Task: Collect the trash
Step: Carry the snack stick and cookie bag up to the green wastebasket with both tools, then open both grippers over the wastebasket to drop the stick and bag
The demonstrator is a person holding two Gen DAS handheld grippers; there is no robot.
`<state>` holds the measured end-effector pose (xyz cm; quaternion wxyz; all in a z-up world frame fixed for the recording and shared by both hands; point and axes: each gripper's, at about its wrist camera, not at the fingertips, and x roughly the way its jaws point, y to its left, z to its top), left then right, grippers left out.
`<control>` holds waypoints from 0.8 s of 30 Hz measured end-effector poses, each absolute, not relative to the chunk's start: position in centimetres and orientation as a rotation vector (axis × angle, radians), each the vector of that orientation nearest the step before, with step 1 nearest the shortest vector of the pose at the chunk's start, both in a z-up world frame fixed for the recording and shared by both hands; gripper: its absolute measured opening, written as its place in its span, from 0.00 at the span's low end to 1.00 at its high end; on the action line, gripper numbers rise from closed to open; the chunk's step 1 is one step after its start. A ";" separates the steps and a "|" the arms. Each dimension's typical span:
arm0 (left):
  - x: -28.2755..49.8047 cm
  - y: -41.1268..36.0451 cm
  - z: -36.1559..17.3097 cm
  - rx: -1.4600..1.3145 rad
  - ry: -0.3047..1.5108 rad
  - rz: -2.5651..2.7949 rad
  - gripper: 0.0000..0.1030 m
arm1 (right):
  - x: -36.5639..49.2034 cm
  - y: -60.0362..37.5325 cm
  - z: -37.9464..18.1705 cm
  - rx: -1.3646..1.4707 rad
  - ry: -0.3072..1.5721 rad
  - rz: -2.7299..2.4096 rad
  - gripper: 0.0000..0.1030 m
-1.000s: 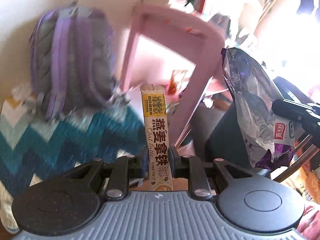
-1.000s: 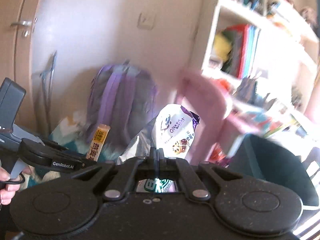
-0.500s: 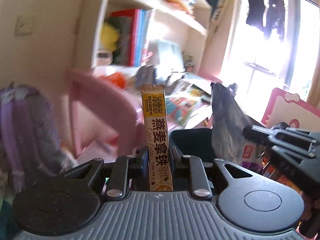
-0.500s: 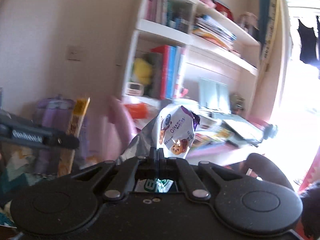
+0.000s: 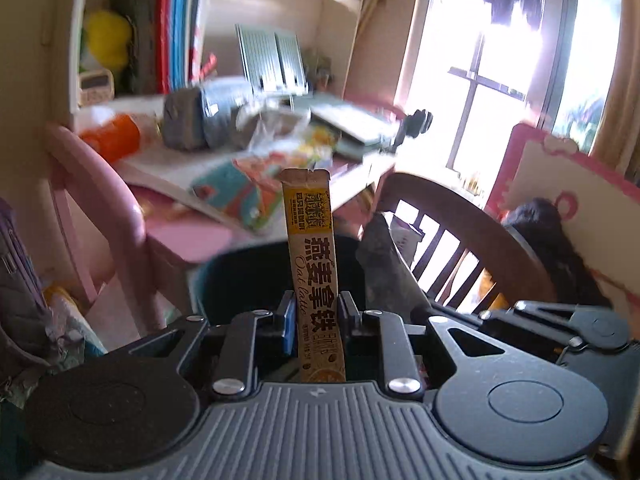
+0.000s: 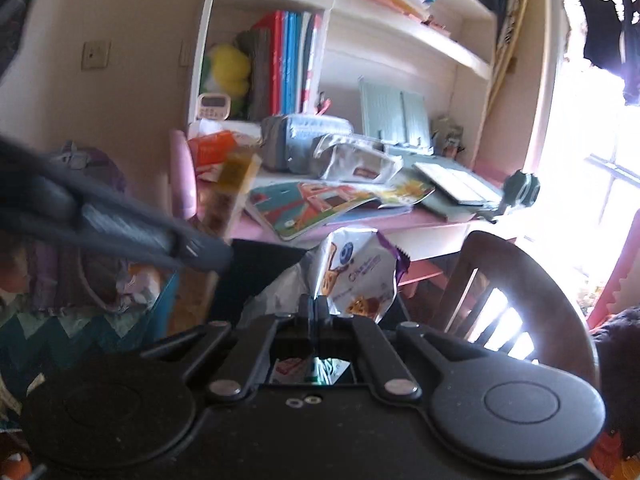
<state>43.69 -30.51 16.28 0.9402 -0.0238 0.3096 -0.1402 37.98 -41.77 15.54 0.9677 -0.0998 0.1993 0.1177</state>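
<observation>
left gripper (image 5: 313,312) clamps an upright oat latte sachet (image 5: 314,264) above the dark bin (image 5: 248,280); right gripper (image 6: 315,310) alongside pinches a crumpled snack bag (image 6: 356,276).

A: Left tongs (image 5: 313,312): lower end of the sachet (image 5: 314,264) is hidden behind the tong body; small print illegible.
B: Right view: left tongs (image 6: 120,224) motion-blurred across the frame, cut by the left edge.
A: Dark bin (image 5: 248,276) beyond the left tongs: rim half covered, inside too dark.
B: Snack bag (image 6: 356,276): base hidden between the right tongs (image 6: 316,308).
</observation>
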 end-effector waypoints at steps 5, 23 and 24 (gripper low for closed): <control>46.2 -31.2 13.9 -0.025 0.728 -0.258 0.21 | 39.6 -42.3 15.1 -0.191 0.437 0.243 0.00; 49.2 -32.2 10.5 0.004 0.882 -0.259 0.47 | 42.5 -44.7 12.0 -0.066 0.621 0.144 0.26; 49.0 -32.1 10.7 0.007 0.867 -0.251 0.54 | 42.4 -44.8 12.2 -0.068 0.617 0.146 0.27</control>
